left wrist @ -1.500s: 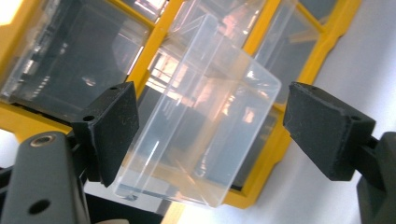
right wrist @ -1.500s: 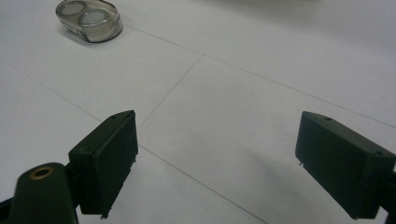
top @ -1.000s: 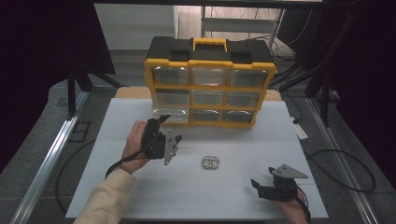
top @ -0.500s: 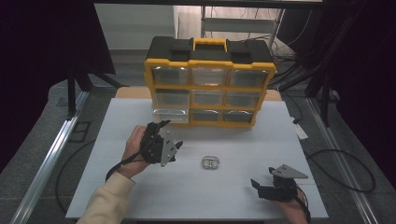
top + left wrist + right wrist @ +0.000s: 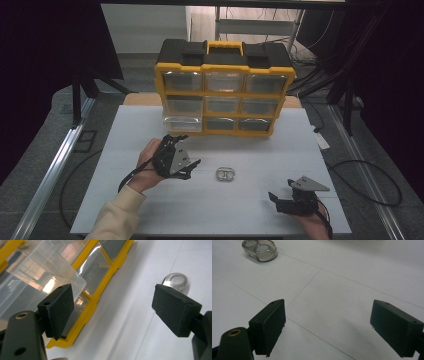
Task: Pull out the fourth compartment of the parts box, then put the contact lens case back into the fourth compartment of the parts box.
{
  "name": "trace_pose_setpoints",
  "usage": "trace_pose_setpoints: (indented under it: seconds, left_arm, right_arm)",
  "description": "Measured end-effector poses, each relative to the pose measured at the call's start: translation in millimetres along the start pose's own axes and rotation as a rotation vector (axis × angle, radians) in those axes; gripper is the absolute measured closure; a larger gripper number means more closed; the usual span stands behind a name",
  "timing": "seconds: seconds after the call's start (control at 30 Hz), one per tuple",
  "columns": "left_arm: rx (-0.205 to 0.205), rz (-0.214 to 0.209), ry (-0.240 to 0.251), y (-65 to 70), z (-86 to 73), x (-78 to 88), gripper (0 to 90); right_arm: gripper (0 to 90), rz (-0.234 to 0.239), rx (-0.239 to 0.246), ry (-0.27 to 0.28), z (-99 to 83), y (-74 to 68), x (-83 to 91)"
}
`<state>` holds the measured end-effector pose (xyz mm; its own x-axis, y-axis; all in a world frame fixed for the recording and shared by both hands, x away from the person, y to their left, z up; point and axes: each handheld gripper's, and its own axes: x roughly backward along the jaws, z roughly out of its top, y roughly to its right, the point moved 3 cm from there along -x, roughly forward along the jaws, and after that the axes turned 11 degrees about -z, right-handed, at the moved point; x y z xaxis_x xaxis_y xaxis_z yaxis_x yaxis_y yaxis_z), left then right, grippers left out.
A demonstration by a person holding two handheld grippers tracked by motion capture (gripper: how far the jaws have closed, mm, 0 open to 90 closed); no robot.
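Table edges: white table point(image 5: 150, 220) ends close to both hands at its near rim; yellow organizer point(image 5: 225, 95) stands at the far edge
Open room: bare white surface lies between the two grippers and right of the case
Clear case: small oval clear case point(image 5: 226, 174) lies flat mid-table, just right of the left gripper, well apart from the right one
Pulled drawer: clear drawer point(image 5: 182, 123) juts out of the organizer's lower left corner
Left gripper point(image 5: 192, 169): held above the table, aimed right, jaws spread wide, nothing between them
Right gripper point(image 5: 274, 199): at the near right edge, aimed left, jaws spread wide and empty
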<state>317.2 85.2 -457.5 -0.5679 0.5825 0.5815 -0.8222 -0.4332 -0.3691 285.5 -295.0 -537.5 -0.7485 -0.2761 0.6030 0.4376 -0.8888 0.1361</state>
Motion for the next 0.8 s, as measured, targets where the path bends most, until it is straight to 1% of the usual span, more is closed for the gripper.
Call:
trace_pose_setpoints:
  seconds: [0.07, 0.2, 0.27, 0.5, 0.6, 0.7, 0.73, 0.8]
  left_arm:
    - [0.007, -0.020, 0.001, 0.1, 0.5, -0.8, 18.0]
    - [0.041, -0.065, 0.020, -0.4, 1.6, -1.8, 17.7]
    - [0.052, -0.080, 0.022, -1.5, 2.1, -2.1, 17.8]
    - [0.072, -0.123, 0.030, -3.6, 6.1, -5.3, 17.6]
    - [0.088, -0.158, 0.038, -4.7, 9.2, -7.9, 17.3]
    - [0.096, -0.179, 0.037, -5.0, 11.4, -10.8, 17.0]
    - [0.096, -0.179, 0.037, -5.0, 11.4, -10.8, 16.8]
    - [0.102, -0.201, 0.039, -5.2, 13.1, -14.0, 16.4]
  right_arm:
    - [13.5, 0.000, -0.001, 0.001, 0.1, 0.1, 0.2]
    - [13.5, 0.001, 0.001, 0.002, 0.2, -0.6, 0.2]
    - [13.5, 0.001, 0.000, 0.001, 0.1, -0.5, 0.3]
    - [13.5, 0.002, -0.001, 0.001, 0.0, -0.4, 0.3]
    - [13.5, 0.002, -0.001, 0.003, 0.2, -0.1, 0.0]
    - [13.5, 0.002, -0.001, 0.002, 0.2, -0.5, 0.1]
    - [13.5, 0.002, -0.001, 0.003, 0.2, -0.5, 0.2]
    - [13.5, 0.003, -0.003, 0.003, 0.1, -0.2, 0.4]
